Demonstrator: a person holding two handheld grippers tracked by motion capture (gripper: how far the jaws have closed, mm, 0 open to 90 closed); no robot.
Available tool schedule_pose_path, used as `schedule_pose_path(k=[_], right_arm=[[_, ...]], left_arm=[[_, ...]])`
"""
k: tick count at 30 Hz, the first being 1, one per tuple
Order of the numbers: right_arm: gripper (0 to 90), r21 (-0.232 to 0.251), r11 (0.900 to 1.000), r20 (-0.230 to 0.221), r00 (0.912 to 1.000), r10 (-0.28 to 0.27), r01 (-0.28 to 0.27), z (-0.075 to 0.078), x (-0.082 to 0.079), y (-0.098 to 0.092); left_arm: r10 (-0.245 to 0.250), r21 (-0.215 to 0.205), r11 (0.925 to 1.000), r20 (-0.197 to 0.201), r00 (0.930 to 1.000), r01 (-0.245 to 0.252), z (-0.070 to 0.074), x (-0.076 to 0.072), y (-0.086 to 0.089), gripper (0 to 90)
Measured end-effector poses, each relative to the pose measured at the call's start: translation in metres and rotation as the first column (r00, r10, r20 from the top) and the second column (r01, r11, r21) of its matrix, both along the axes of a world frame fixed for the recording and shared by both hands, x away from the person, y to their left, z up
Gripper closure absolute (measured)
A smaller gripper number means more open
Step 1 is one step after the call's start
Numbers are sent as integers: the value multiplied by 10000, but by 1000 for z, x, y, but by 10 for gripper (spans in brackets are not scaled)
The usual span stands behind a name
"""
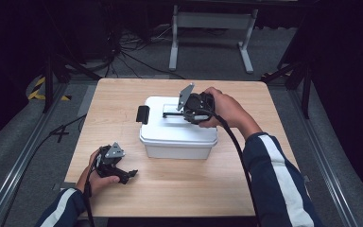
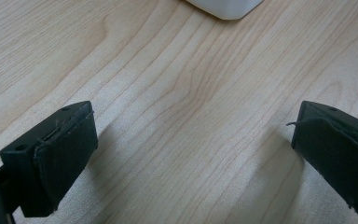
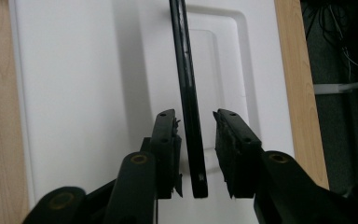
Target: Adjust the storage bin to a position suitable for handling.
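Two jaws of the right gripper straddled, without yet pinching, the raised black handle atop the white box mid-bench, lid unlifted, while the left gripper rested spread and empty.

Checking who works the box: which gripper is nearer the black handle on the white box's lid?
Right. The right gripper straddles the black handle atop the white box; the left gripper rests on the table in front of the box's left corner.
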State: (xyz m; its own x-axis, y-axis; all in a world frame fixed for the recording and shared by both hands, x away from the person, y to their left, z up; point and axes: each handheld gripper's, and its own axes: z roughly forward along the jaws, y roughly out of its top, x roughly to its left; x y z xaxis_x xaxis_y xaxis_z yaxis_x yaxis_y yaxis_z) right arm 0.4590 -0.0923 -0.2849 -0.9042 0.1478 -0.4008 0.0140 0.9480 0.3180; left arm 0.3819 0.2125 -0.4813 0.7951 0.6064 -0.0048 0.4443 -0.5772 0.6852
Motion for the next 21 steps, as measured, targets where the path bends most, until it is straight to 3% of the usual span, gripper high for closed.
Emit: schedule_pose_path(k=[8, 13, 21], right_arm=[[816, -188, 9997, -83, 9999, 146, -147, -3, 1, 5], [828, 69, 9995, -152, 9994, 301, -300, -2, 4, 3], [836, -52, 9982, -140, 9981, 594, -595, -1, 6, 3]], left_arm=[[-4, 1, 10000, -8, 10000, 4, 0, 0, 0, 7], [-20, -8, 10000, 9, 10000, 20, 0, 0, 0, 6], [190, -120, 9997, -8, 9998, -190, -1, -3, 1, 10]])
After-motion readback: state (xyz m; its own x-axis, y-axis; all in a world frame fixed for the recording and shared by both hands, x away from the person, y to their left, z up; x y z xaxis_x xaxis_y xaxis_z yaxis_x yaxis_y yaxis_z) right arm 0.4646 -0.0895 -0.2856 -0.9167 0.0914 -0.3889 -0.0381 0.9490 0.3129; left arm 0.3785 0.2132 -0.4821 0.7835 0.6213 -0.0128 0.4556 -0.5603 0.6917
